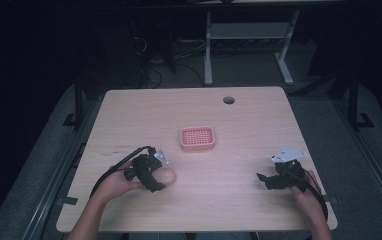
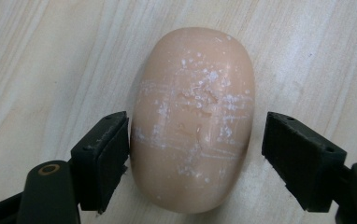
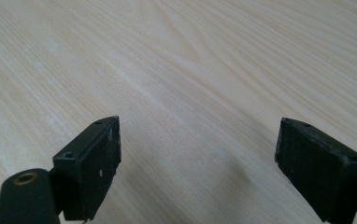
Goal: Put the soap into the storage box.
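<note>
Straddling the peach soap bar (image 2: 193,121), the left gripper (image 2: 195,154) has its jaws spread: the nine o'clock pad touches the bar's side, the three o'clock pad stands just clear, apparently ready to squeeze. The bar lies flat on the table (image 1: 239,195), at seven o'clock from the pink slotted dish (image 1: 197,138). Well apart, the right gripper (image 3: 197,163) rests open and empty.

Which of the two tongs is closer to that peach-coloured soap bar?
The left. The left tongs straddle the soap bar, open, one jaw at its side and the other just off it. The right tongs sit far off across the table, open over bare wood.
</note>
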`<control>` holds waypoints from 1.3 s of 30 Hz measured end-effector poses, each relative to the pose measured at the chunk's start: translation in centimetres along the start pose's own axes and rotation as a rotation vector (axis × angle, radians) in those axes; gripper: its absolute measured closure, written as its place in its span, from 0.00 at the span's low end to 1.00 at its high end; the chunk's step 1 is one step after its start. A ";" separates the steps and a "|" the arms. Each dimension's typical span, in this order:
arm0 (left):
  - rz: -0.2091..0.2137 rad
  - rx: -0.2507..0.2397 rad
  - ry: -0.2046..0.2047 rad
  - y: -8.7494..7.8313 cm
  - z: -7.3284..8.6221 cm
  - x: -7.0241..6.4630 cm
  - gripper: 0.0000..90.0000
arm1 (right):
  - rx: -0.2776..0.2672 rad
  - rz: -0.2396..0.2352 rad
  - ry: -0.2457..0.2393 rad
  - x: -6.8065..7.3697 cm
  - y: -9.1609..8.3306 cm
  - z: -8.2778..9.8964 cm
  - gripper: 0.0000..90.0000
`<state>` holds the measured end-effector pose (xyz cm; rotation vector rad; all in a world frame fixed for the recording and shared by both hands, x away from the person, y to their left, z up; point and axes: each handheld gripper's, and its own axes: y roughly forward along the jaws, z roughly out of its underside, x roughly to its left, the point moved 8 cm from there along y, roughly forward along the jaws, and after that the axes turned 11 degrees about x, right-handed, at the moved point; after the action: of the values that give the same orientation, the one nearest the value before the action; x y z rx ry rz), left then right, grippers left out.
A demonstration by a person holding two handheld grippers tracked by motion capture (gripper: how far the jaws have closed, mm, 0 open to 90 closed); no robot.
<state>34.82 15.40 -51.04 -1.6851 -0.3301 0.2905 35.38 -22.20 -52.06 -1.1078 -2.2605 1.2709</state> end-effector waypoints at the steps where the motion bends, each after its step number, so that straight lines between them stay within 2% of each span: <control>1: 0.000 0.000 0.000 0.0 0.0 0.0 0.26 | 0.001 0.000 0.000 0.0 0.0 0.0 0.15; 10: 0.008 0.009 0.011 0.6 -0.5 0.0 0.26 | 0.002 -0.002 -0.001 0.0 0.0 0.0 0.15; 22: -0.001 0.049 0.039 0.9 -1.0 0.2 0.29 | 0.003 -0.001 -0.001 0.0 0.0 0.0 0.15; 30: 0.001 0.051 0.046 0.8 -1.0 0.2 0.34 | 0.005 -0.002 -0.001 0.0 0.1 0.1 0.15; 39: 0.007 0.049 0.055 0.8 -1.2 0.0 0.35 | 0.006 -0.001 0.000 -0.1 0.1 0.1 0.15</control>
<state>35.28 14.20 -51.70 -1.6436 -0.2739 0.2549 35.41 -22.32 -52.17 -1.1039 -2.2555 1.2770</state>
